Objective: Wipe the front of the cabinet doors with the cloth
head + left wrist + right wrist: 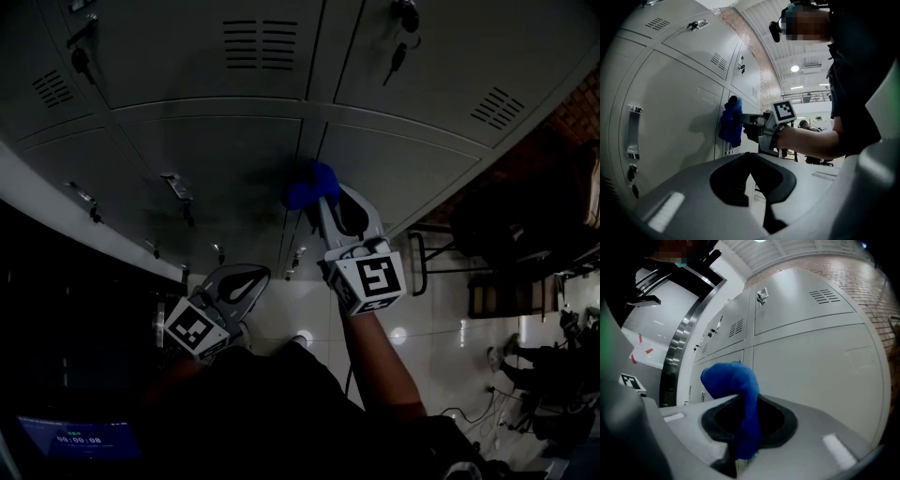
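- right gripper (325, 208) is clamped on the blue cloth (306, 186), holding it against a cabinet door (403, 159) by the seam.
- left gripper (246, 281) hangs lower, jaws together, nothing between them.

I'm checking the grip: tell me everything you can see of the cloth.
The cloth is bright blue, soft and fleecy-looking, bunched into a wad. The right gripper is shut on its middle. A rounded lump sticks out past the tips and a tail hangs down. It seems pressed to a grey cabinet door.
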The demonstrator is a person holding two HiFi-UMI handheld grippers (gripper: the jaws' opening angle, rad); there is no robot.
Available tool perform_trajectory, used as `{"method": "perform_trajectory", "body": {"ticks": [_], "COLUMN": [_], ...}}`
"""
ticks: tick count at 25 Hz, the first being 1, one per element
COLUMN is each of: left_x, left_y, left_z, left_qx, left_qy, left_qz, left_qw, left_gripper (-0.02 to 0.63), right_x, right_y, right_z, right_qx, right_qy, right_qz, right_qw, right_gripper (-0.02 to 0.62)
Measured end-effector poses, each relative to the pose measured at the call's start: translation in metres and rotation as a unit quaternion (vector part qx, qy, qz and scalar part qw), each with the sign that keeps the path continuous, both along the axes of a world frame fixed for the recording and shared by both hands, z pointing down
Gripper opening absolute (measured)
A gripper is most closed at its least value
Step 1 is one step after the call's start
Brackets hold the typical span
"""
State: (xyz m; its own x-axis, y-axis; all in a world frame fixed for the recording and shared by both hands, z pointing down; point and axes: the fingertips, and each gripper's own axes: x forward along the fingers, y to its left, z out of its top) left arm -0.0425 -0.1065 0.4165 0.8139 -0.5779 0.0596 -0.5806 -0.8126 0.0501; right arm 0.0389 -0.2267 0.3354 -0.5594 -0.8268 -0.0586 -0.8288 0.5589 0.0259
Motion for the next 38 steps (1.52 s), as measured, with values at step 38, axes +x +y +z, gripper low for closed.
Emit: {"method": "perform_trajectory", "body": {"ticks": [38], "left_x": [0.075], "left_y": [0.017], "left_z": [0.013], "left_qx": [-0.025], "left_qy": [-0.010], "left_qz": [0.049], "left_qw": [0.9984], "left_gripper": [0.002], "right_x": [0.264], "right_y": [-0.007], "right_z": [0.016], "right_qx": [-0.015], "right_qy": [-0.009], "right_qz": [0.241], "right_qw": [0.970], "right_gripper": [0.069]}}
